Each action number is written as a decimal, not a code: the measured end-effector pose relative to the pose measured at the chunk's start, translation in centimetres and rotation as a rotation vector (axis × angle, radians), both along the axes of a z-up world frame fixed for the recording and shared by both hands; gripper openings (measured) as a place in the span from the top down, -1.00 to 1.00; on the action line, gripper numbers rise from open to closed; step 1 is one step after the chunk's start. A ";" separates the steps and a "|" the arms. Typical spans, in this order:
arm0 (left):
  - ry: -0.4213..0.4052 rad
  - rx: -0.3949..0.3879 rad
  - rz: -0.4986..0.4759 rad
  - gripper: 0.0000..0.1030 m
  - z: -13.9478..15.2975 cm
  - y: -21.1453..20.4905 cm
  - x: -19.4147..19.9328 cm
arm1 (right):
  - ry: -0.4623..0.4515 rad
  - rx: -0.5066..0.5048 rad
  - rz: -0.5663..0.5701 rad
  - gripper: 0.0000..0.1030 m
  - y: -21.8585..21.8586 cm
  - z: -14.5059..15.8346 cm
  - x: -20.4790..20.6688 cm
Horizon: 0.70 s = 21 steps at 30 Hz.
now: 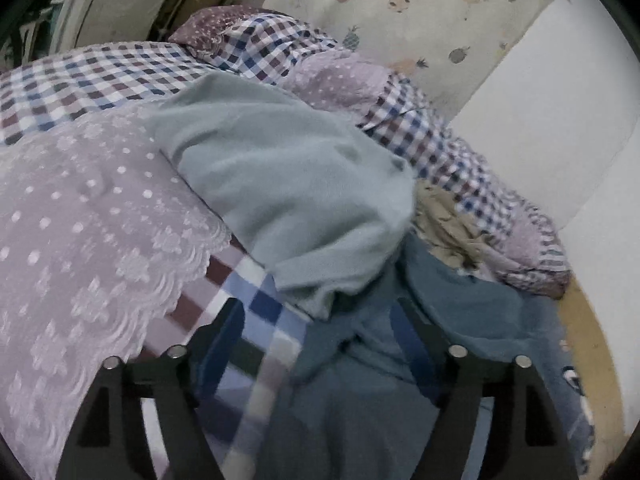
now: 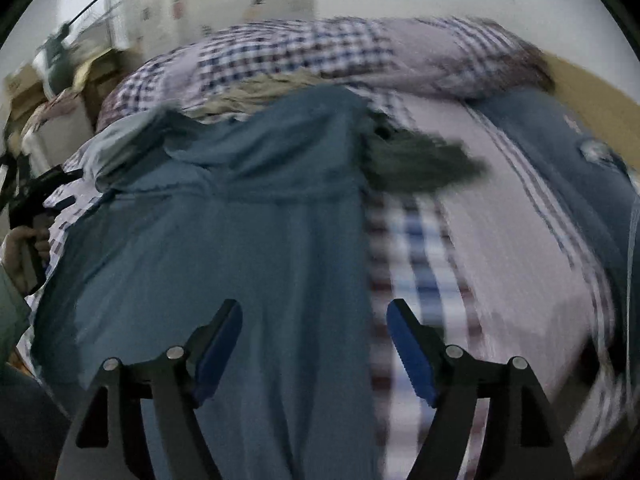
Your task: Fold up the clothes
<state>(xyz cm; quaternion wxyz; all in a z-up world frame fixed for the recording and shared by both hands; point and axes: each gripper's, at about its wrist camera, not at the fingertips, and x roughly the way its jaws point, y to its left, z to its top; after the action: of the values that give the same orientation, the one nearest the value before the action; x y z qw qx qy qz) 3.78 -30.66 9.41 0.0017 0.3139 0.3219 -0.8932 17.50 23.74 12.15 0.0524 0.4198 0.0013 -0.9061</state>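
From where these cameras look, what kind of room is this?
Most likely a bedroom: clothes lie on a bed with a checked sheet, a lilac lace-edged quilt is bunched alongside, and a pineapple-print curtain hangs behind.

A checked bedsheet (image 1: 256,312) in white, blue and maroon covers the bed. A lilac lace cover (image 1: 80,216) with white dots lies over its left part. A checked quilt (image 2: 304,52) is bunched along the far side. Behind it hangs a pale curtain (image 1: 420,12) printed with pineapples, beside a white wall (image 1: 560,128). Cardboard boxes (image 2: 24,84) stand at the far left.
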 end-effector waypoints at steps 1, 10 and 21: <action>0.010 -0.002 -0.014 -0.61 0.4 0.1 1.0 | 0.004 -0.022 -0.030 -0.52 0.7 -0.2 1.6; 0.060 -0.241 -0.057 -0.67 2.0 1.8 12.5 | 0.121 -0.157 -0.179 -0.57 3.2 -1.9 10.6; -0.029 -0.081 0.077 -0.67 0.3 -1.3 23.4 | 0.218 -0.100 0.021 -0.57 -2.7 -1.0 12.8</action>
<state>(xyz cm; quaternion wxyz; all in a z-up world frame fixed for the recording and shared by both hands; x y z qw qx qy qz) 27.14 -31.99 9.68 0.0533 0.3139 0.2973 -0.9001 30.32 21.07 11.14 0.0824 0.3156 -0.0336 -0.9447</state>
